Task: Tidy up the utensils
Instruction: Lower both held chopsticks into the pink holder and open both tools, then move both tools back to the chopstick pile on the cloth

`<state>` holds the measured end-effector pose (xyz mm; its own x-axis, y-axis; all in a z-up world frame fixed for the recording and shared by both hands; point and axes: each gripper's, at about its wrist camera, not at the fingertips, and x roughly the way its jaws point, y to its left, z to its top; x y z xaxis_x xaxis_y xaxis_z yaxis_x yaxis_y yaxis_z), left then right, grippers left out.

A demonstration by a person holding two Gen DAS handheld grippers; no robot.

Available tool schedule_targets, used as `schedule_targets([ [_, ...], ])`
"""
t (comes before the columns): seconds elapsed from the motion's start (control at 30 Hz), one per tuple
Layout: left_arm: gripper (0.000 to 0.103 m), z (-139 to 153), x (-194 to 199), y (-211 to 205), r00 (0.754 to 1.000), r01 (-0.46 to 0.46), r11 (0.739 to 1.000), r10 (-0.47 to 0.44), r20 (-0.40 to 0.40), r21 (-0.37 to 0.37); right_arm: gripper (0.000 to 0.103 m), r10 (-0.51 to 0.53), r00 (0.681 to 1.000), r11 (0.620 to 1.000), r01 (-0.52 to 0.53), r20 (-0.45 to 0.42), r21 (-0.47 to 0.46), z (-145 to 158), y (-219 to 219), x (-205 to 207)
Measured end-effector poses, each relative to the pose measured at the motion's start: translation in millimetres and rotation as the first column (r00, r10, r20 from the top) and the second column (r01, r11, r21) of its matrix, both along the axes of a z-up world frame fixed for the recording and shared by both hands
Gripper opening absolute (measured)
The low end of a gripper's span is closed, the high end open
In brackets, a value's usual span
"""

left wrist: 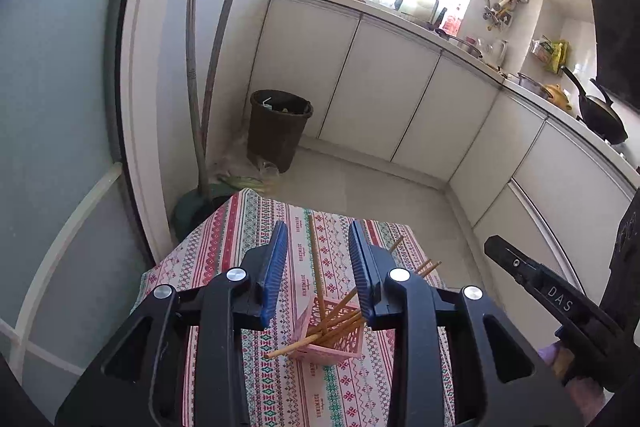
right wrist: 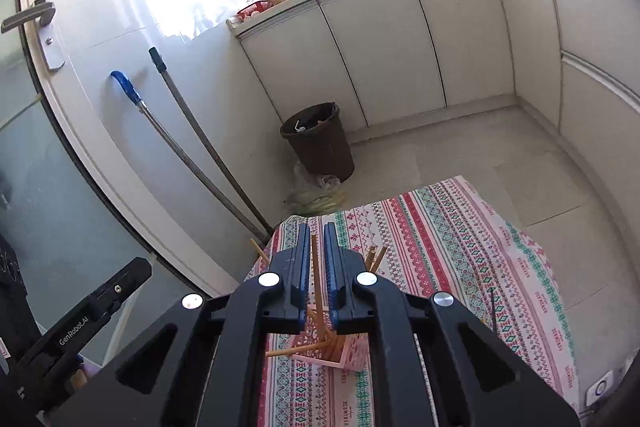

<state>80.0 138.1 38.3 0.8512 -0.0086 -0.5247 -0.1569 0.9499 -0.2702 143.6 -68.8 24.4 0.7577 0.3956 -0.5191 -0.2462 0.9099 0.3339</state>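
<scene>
Above the cloth-covered worktop [left wrist: 224, 247], both claws tilt downward toward the pink basket [left wrist: 340, 341] of chopsticks [left wrist: 340, 327]. Left claw [left wrist: 318, 247] is spread, one upright chopstick [left wrist: 316, 259] between its pads, untouched. Right claw [right wrist: 316, 247] is nearly pressed together, an upright chopstick in its narrow gap; whether it pinches, I cannot tell.

Desk cloth [left wrist: 280, 387]: striped in red, green and white. Basket [left wrist: 340, 343]: pink, latticed. Chopsticks [left wrist: 318, 267]: tan. Fingers [left wrist: 276, 259]: blue. Bin [left wrist: 278, 129]: dark brown.
</scene>
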Motion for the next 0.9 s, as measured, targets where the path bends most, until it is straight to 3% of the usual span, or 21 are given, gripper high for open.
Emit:
schedule_targets([
  [0.17, 0.045, -0.5, -5.0, -26.8, 1.0, 0.025, 0.995, -0.027, 0.013, 0.098, 0.014, -0.006, 0.999, 0.994, 0.012, 0.054, -0.108, 0.4, 2.2, -21.1],
  [0.3, 0.058, -3.8, -6.0, -40.9, 1.0, 0.023, 0.988, -0.024, 0.008, 0.153, 0.028, -0.029, 0.996, 0.986, 0.041, 0.079, -0.16, -2.2, -4.1, -34.8],
  [0.4, 0.069, -10.3, -4.4, -46.7, 1.0, 0.025, 0.986, -0.024, -0.01, 0.165, 0.032, -0.05, 0.994, 0.978, 0.067, 0.092, -0.196, -5.2, -12.1, -43.2],
  [0.6, 0.075, -25.9, -7.7, -59.5, 0.998, 0.042, 0.985, -0.035, -0.045, 0.169, 0.049, -0.135, 0.99, 0.965, 0.143, 0.049, -0.221, -24.6, -46.2, -51.3],
  [0.73, 0.082, -34.6, -10.5, -74.0, 0.996, 0.068, 0.982, -0.058, -0.062, 0.178, 0.054, -0.184, 0.983, 0.957, 0.181, 0.009, -0.227, -36.6, -66.9, -52.0],
  [0.9, 0.094, -43.9, -11.3, -92.3, 0.993, 0.102, 0.974, -0.087, -0.082, 0.201, 0.076, -0.247, 0.969, 0.94, 0.243, 0.014, -0.24, -45.3, -88.5, -58.2],
])
